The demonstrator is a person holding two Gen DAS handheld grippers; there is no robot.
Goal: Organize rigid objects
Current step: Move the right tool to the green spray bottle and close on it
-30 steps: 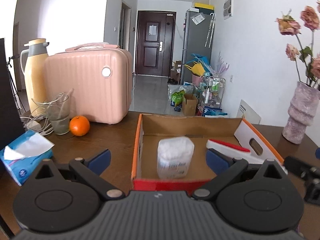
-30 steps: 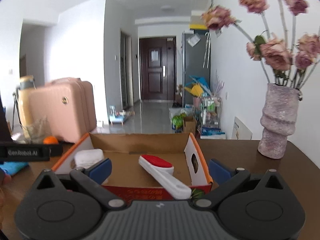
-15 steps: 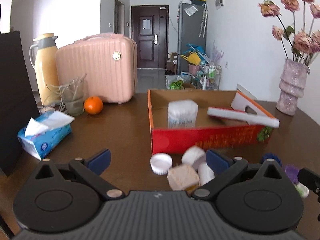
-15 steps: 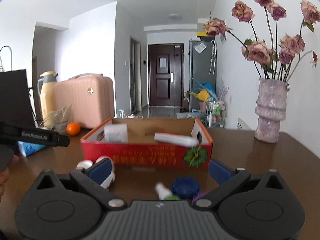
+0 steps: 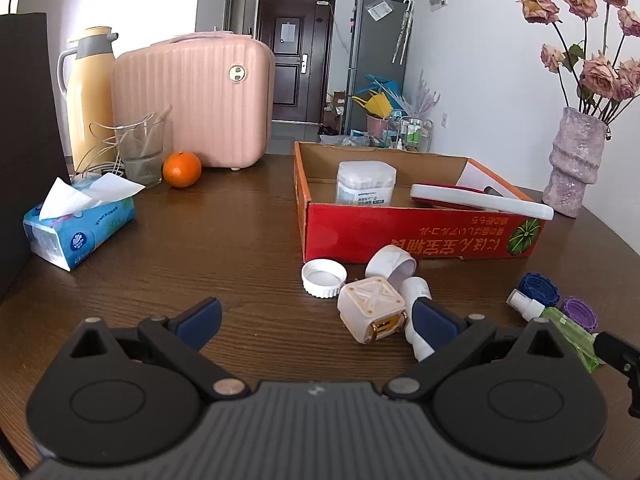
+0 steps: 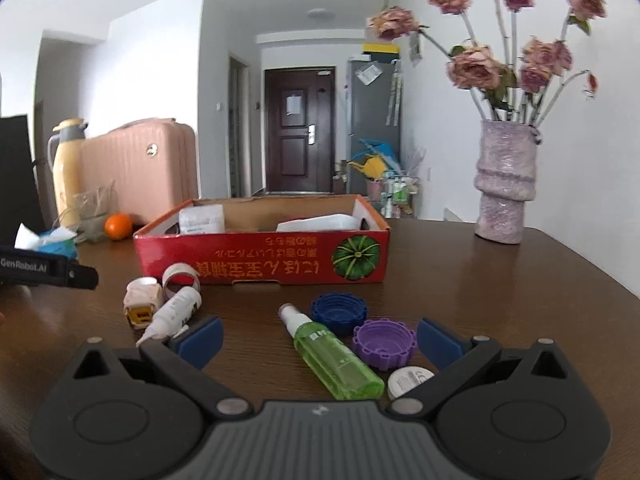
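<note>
A red cardboard box (image 5: pixel 420 236) (image 6: pixel 264 256) stands mid-table and holds a cotton-swab jar (image 5: pixel 366 182) and a white-and-red tool (image 5: pixel 480 200). In front of it lie a white lid (image 5: pixel 323 278), a white ring (image 5: pixel 391 265), a cream cube (image 5: pixel 372 308) and a white tube (image 5: pixel 416 320). My left gripper (image 5: pixel 316 320) is open and empty, low over the table just left of them. My right gripper (image 6: pixel 318 338) is open and empty around a green spray bottle (image 6: pixel 332 354), beside a purple cap (image 6: pixel 384 344), a blue cap (image 6: pixel 339 313) and a small white disc (image 6: pixel 408 380).
A tissue pack (image 5: pixel 80 224), an orange (image 5: pixel 182 169), a glass (image 5: pixel 140 152), a yellow thermos (image 5: pixel 86 96) and a pink case (image 5: pixel 192 100) stand at the left and back. A purple vase of dried roses (image 6: pixel 505 184) stands at the right.
Both grippers have drawn back from above the box and come down low in front of it. The loose items before the box have come into view. Both stay open.
</note>
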